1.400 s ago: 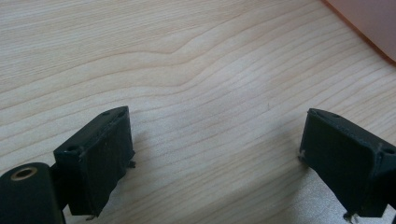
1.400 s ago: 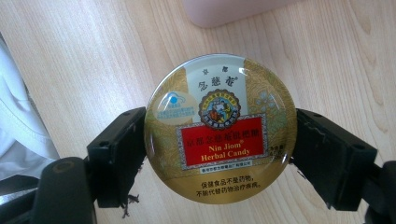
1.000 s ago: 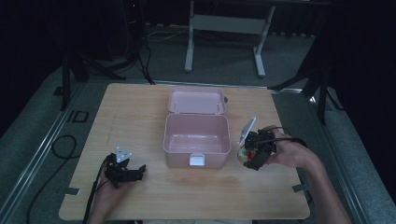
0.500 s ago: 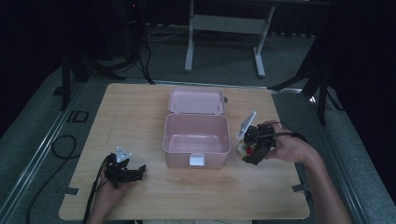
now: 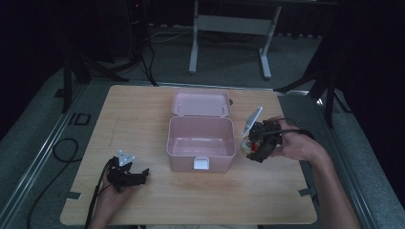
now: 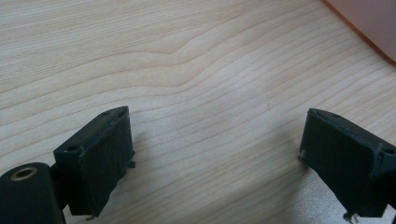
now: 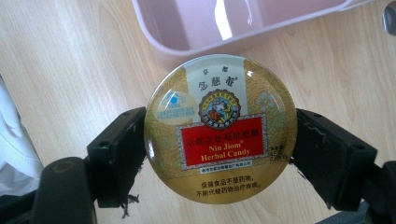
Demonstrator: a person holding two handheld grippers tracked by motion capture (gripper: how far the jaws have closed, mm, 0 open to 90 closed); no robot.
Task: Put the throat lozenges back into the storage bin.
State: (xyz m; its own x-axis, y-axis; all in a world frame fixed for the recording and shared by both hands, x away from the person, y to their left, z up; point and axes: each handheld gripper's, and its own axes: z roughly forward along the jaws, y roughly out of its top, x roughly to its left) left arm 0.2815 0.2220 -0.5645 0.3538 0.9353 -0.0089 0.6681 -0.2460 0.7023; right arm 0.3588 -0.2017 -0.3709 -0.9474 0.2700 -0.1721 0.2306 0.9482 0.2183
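Centrally, in the high view, a pink box (image 5: 201, 141) is seen standing open on the wooden table (image 5: 143, 109), its lid (image 5: 201, 103) laid back on the far side of it and a white latch (image 5: 201, 164) set on its near wall. Just beside the box's right wall, the right gripper (image 5: 250, 145) is held by the person's right hand (image 5: 292, 143), a grey three-cornered plate (image 5: 252, 119) rising from its top; a round gold tin (image 5: 247, 144) is glimpsed at its tips, close to the box but apart from it. To the near left of the box, well apart from it, the left gripper (image 5: 138, 176) is rested low on the table in the left hand (image 5: 111, 195), its jaws pointed towards the box.

In the left gripper view, the left gripper (image 6: 215, 154) is shown released, its two black jaws spread wide over bare wood with nothing between them. A corner of the pink box (image 6: 369, 23) is caught at the upper right.

In the right gripper view, the right gripper (image 7: 219, 149) is shown grasping the gold tin (image 7: 220, 128), a jaw pressed against each side of its rim. The tin is held face up, and the words "Nin Jiom Herbal Candy" can be read on a red panel on its lid. It is held just short of the open pink box (image 7: 233, 23), whose rim and pale interior are seen beyond the tin.
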